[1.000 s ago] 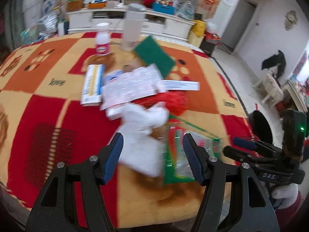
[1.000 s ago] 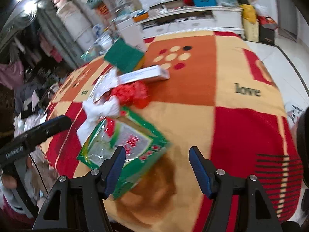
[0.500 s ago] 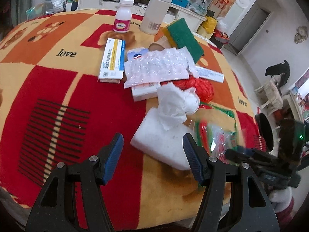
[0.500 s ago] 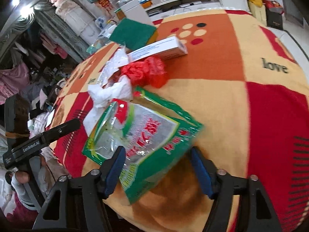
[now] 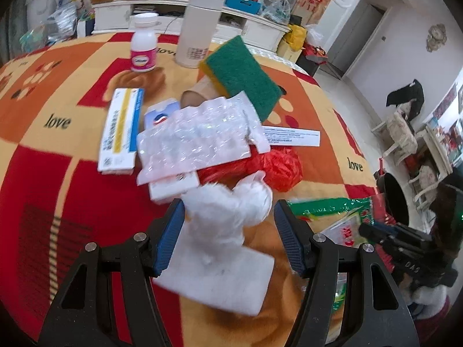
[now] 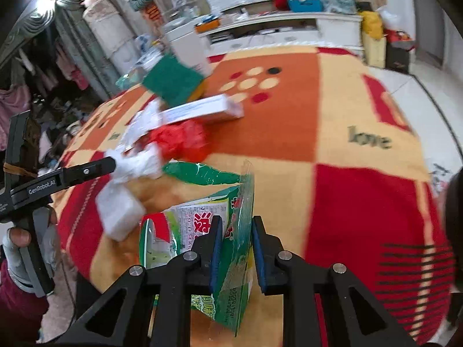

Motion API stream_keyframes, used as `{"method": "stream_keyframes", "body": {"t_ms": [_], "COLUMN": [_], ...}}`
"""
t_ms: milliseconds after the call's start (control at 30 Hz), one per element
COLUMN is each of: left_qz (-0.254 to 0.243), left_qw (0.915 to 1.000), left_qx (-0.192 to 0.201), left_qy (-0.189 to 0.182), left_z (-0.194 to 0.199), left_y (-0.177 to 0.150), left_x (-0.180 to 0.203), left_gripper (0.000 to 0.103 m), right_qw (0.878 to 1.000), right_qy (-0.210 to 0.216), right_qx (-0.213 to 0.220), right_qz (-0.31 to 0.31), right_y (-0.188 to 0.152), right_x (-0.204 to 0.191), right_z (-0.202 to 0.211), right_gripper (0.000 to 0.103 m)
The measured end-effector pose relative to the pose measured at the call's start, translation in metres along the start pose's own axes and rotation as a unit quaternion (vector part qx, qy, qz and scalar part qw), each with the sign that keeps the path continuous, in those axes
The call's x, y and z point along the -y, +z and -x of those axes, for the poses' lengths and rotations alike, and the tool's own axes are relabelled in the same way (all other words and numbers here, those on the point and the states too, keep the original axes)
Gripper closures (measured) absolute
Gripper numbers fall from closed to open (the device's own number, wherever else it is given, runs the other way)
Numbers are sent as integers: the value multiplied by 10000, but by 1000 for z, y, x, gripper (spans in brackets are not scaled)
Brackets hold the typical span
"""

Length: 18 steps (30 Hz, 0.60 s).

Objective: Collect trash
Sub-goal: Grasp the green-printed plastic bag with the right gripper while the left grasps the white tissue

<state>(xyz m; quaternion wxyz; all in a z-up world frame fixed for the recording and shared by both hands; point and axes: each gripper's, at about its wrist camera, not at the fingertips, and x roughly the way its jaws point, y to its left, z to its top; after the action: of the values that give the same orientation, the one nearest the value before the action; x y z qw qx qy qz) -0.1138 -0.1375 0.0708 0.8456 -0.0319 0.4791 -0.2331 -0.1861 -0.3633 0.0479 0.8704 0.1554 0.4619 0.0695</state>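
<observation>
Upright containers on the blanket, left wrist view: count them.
2, both at the far edge: a white pill bottle with a pink label, and a taller white flask just right of it. Clutter may hide others.

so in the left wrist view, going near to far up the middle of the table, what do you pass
white foam block → crumpled tissue → bubble wrap sheet → cardboard tube → white flask

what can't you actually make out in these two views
- Cardboard tube, left view: far end hidden under the green sponge.
- Small white box, left view: mostly covered by the bubble wrap.
- Green packet, right view: pinched part hidden between the right gripper fingers; lower edge cut off.
- Crumpled tissue, left view: blurred, contact with the left gripper unclear.
</observation>
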Motion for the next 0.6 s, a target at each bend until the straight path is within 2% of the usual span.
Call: {"method": "stream_keyframes", "body": {"t_ms": [67,133,167,200,267,300,467,533,567,600], "left_qz": [-106,-206,-240,-280,-321,-336,-346,-342,-350,-365], "left_qw": [9999,9996,9994,9992,9989,9987,9986,9987,9987,9987], "left_qx": [-43,-184,-245,-294,-351,-371,-404,-374,-340,-316], "left_qy": [47,50,56,50,45,34,-72,-93,-116,-136], "left_z": [-6,-14,-17,-20,-23,-24,-22,-18,-15,-12], "left_y": [3,4,4,3,2,1,0,1,2,3], "left_x": [5,11,13,14,15,15,17,19,22,24], "left_gripper": [40,41,42,48,61,63,72,73,74,74], "right_qw": [10000,9999,9998,9998,9997,9995,9976,9980,9987,9991], "right_qy": [-17,-21,-11,34,49,26,252,262,214,144], "right_qx": [-67,-53,-19,-19,-113,-179,-389,-408,-367,-330], "right_qz": [-46,-136,-181,-205,-224,-251,-506,-406,-293,-236], "right_y": [3,3,1,-1,-7,-10,-20,-23,-24,-24], "right_x": [7,11,12,12,13,14,16,12,9,7], "right_z": [1,4,7,9,8,6,-5,-8,-8,-8], "right_gripper": [84,70,55,52,52,52,52,53,67,76]}}
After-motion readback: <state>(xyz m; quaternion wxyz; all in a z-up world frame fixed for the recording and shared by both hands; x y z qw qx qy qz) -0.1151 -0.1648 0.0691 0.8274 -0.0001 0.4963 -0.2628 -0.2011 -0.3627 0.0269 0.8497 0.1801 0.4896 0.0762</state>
